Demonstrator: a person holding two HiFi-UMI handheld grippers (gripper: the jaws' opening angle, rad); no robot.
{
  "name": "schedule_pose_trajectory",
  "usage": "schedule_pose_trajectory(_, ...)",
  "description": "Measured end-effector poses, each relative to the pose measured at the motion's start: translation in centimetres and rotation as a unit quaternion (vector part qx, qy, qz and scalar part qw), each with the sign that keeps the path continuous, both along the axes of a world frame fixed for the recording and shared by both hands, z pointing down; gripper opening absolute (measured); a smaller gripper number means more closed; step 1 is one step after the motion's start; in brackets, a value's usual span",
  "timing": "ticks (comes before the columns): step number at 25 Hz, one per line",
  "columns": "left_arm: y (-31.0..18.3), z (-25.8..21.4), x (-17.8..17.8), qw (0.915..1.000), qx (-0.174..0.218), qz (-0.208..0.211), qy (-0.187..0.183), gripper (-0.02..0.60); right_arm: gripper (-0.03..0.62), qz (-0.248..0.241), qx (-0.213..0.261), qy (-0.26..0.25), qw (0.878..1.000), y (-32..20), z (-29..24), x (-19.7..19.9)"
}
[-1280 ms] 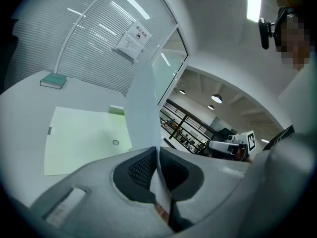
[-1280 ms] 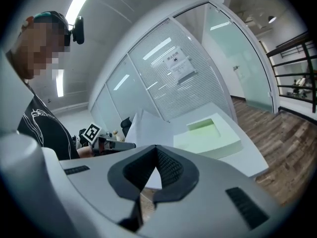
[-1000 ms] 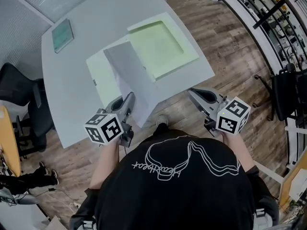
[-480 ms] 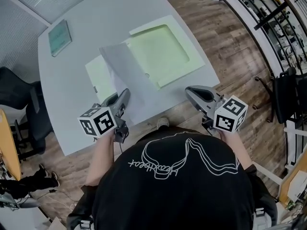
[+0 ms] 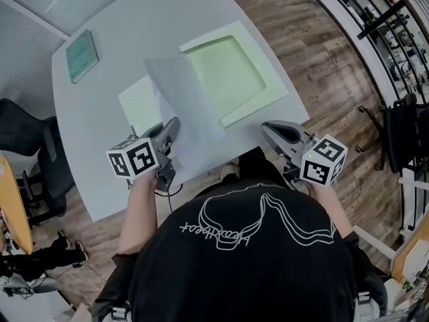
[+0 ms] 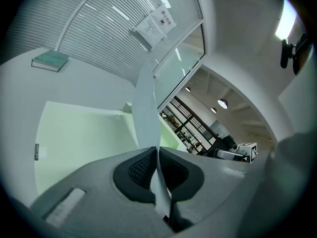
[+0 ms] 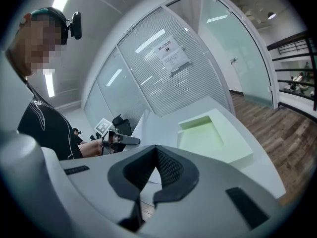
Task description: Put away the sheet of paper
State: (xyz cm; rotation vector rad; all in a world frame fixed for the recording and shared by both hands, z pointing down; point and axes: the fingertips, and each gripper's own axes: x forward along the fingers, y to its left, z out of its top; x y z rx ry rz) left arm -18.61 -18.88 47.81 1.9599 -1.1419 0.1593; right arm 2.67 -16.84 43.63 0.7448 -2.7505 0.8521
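Note:
A white sheet of paper (image 5: pixel 184 102) stands up on edge over the white table (image 5: pixel 134 19), and my left gripper (image 5: pixel 173 123) is shut on its near edge. In the left gripper view the paper (image 6: pixel 145 103) rises from between the closed pads of that gripper (image 6: pixel 157 151). A pale green tray (image 5: pixel 258 106) with a sunken middle lies right of the paper. A flat pale green panel (image 5: pixel 137 102) lies left of it. My right gripper (image 5: pixel 268 127) hovers at the table's front edge, shut and empty (image 7: pixel 156 148).
A teal book (image 5: pixel 82 49) lies at the table's far left corner. A dark office chair (image 5: pixel 27 136) stands left of the table and another chair (image 5: pixel 402 133) at the far right. Wooden floor (image 5: pixel 322 59) surrounds the table.
My left gripper has shifted a little left and farther over the table, carrying the paper with it. The right gripper has barely moved.

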Motion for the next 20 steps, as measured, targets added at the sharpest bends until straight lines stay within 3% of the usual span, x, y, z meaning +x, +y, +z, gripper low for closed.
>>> schedule_pose_trajectory(20,-6.6,2.5,-1.6,0.9949,-0.065,-0.058,0.052,0.009,0.006,-0.052,-0.022,0.003,0.998,-9.0,0.4,-1.1)
